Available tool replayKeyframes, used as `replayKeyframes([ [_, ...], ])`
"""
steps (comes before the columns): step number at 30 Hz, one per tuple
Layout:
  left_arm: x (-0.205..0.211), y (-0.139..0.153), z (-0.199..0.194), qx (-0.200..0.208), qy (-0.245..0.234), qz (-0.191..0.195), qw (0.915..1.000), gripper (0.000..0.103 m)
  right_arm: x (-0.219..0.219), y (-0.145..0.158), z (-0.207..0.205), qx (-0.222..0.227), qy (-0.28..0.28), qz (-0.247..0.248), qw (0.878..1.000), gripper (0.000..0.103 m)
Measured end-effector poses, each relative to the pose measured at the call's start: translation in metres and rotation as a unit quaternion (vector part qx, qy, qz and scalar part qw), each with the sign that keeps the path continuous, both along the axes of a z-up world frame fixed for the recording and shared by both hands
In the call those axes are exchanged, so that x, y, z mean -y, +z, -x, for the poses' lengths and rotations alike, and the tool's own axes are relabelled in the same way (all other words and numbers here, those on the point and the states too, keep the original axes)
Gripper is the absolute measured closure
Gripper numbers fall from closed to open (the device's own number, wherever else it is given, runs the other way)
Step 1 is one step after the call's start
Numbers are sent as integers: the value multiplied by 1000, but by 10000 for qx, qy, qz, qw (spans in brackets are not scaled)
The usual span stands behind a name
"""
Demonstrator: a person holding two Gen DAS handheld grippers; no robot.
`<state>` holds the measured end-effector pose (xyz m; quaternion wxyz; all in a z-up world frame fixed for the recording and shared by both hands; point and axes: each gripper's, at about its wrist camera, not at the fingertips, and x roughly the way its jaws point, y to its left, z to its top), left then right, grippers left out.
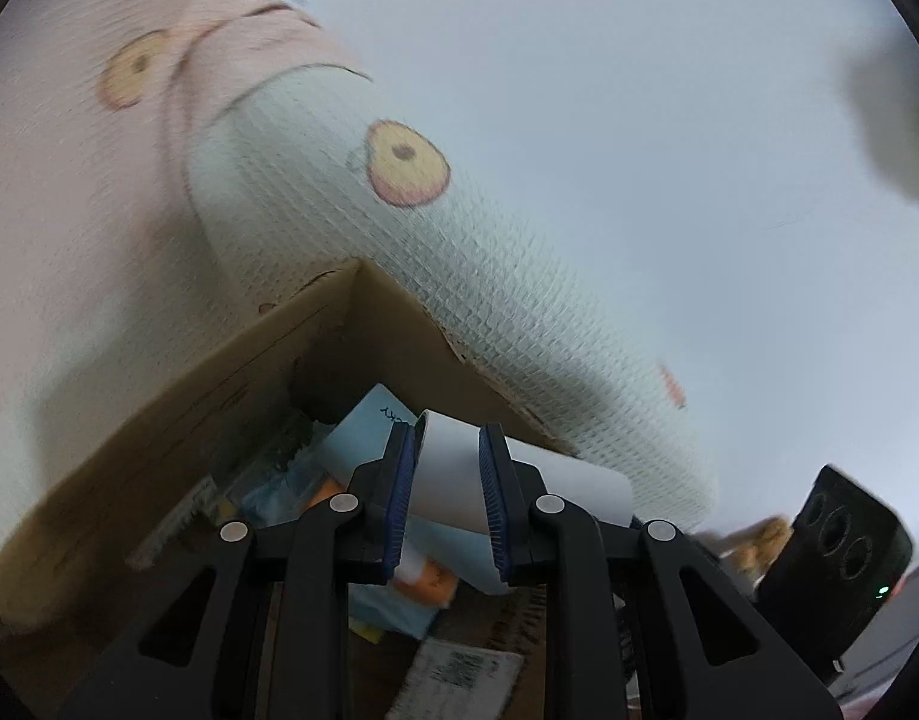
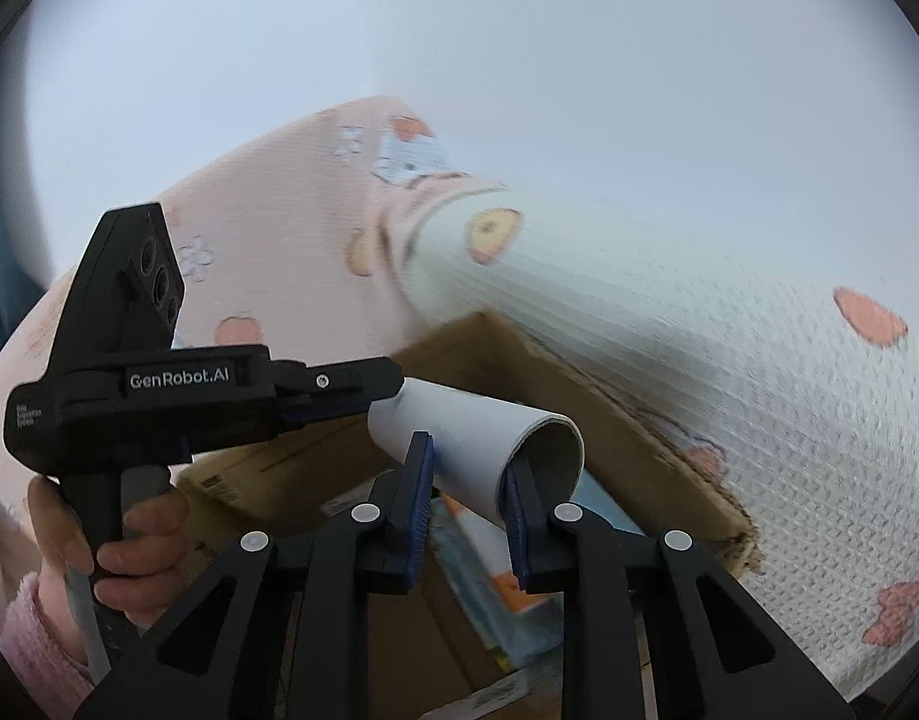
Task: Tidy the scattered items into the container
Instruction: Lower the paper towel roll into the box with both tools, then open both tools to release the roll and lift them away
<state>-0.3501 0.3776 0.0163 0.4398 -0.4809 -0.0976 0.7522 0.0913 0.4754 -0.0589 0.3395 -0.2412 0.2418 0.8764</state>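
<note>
Above the cardboard box [image 2: 585, 402], beside patterned bedding [image 2: 729, 348], both hand-held grippers clamp the white tube [image 2: 477, 438].

wall [image 1: 609, 120]: plain, pale grey | bedding [image 2: 699, 324]: pink and mint, fruit print | light: soft

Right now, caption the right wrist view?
Both grippers hold a white paper tube over the brown cardboard box.

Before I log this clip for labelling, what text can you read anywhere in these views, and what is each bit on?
"GenRobot.AI": white lettering on the black body of the left claw, in the right wrist view.
Small white print at that body's rear end: too small to read.
Letters ending "KY" on the pale blue packet in the cardboard box: partly hidden.
Printed label on the box flap: too blurred.
</note>
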Motion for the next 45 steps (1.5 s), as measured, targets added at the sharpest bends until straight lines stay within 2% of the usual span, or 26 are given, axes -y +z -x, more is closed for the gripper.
replayKeyframes([
  [3, -15, -9, 6, 41, -77, 207, 9997, 78, -10, -8, 0, 62, -128, 98, 9999, 84],
  [7, -21, -34, 22, 677, -35, 195, 9975, 79, -21, -21, 3, 232, -291, 287, 9989, 84],
  [8, -21, -38, 23, 729, -20, 203, 9971, 79, -22, -25, 3, 280, -333, 339, 9985, 84],
  [12, -14, -39, 17, 762, 98, 123, 9970, 79, -24, -35, 1, 323, -405, 518, 9973, 83],
  [16, 3, -28, -4, 551, 191, -71, 9983, 78, -20, -39, 3, 675, -519, 294, 9959, 83],
  [19, -1, -30, -16, 496, 48, 100, 9987, 78, -19, -39, 2, 721, -509, 235, 9958, 84],
  [27, -38, -56, -17, 753, -153, 370, 9964, 79, -23, -35, 1, 908, -400, 539, 9936, 82],
  [28, -41, -58, -17, 770, -158, 386, 9962, 79, -20, -32, -2, 963, -415, 571, 9928, 82],
  [29, -42, -59, -17, 783, -168, 405, 9960, 79, -19, -31, -4, 997, -426, 607, 9922, 74],
  [30, -42, -60, -18, 781, -169, 407, 9960, 79, -16, -29, -8, 1015, -435, 634, 9919, 61],
  [32, -42, -59, -19, 722, -185, 397, 9964, 79, -10, -26, -18, 1010, -492, 599, 9919, 49],
  [36, -41, -58, -24, 605, -80, 495, 9969, 79, 1, -15, -28, 1040, -584, 391, 9921, 49],
  [40, -35, -43, -44, 96, 63, 701, 9975, 75, 11, -1, -23, 1007, -445, 50, 9939, 50],
  [41, -32, -40, -47, 44, 79, 687, 9976, 71, 13, 0, -20, 1047, -384, -63, 9937, 61],
  [42, -28, -37, -51, -7, 114, 652, 9978, 68, 16, -1, -14, 1192, -220, -177, 9925, 97],
  [43, -22, -33, -55, -63, 187, 645, 9977, 68, 16, -4, -9, 1264, -69, -145, 9919, 100],
  [45, -10, -26, -63, -244, 399, 733, 9962, 68, 13, -12, -7, 1271, -13, 34, 9919, 100],
])
